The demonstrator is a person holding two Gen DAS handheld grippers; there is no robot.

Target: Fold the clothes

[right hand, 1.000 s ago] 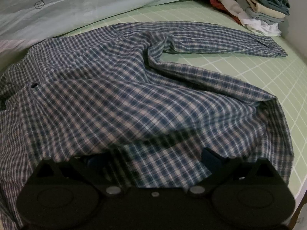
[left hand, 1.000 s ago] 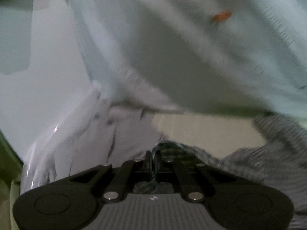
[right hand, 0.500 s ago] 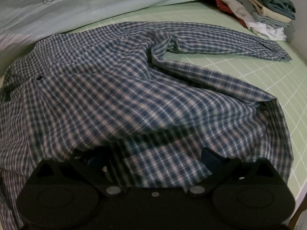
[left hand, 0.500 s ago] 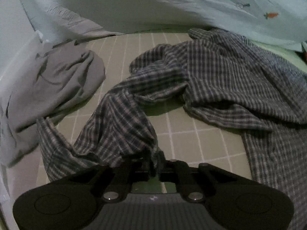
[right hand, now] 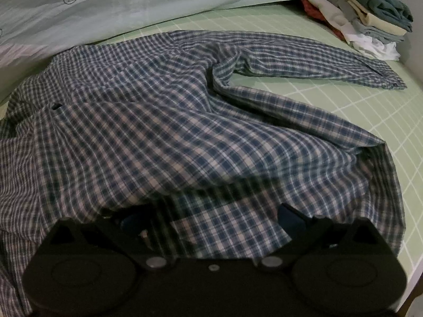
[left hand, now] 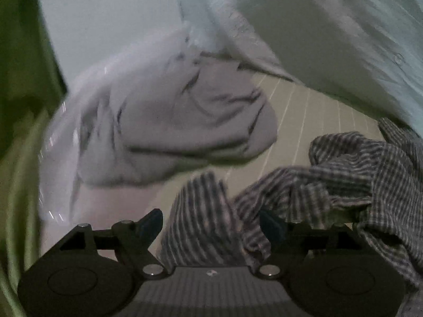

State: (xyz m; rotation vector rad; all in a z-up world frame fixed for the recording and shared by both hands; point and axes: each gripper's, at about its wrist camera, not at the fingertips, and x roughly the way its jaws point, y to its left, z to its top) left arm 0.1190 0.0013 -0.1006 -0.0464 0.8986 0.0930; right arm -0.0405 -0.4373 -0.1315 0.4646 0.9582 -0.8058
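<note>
Both grippers apart: left gripper (left hand: 211,224) just opened, dropping sleeve on checked shirt (right hand: 185,121); right gripper (right hand: 214,219) over hem.

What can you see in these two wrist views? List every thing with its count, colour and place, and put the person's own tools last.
shirt: one, blue and white check, spread rumpled over the mat, one sleeve stretched toward the stack; a bunched part lies between the left gripper's fingers.
mat: one, green with a white grid, under the shirt.
grey garment: one, pale grey, crumpled on the mat beyond the left gripper.
quilt: one, pale green with small prints, along the mat's far edge.
stack: one pile of folded clothes, teal, cream, white, grey and red, at the far right corner.
left gripper: one, black, jaws just opened, shirt cloth between them, not pinched.
right gripper: one, black, jaws wide, over the shirt's near hem.
</note>
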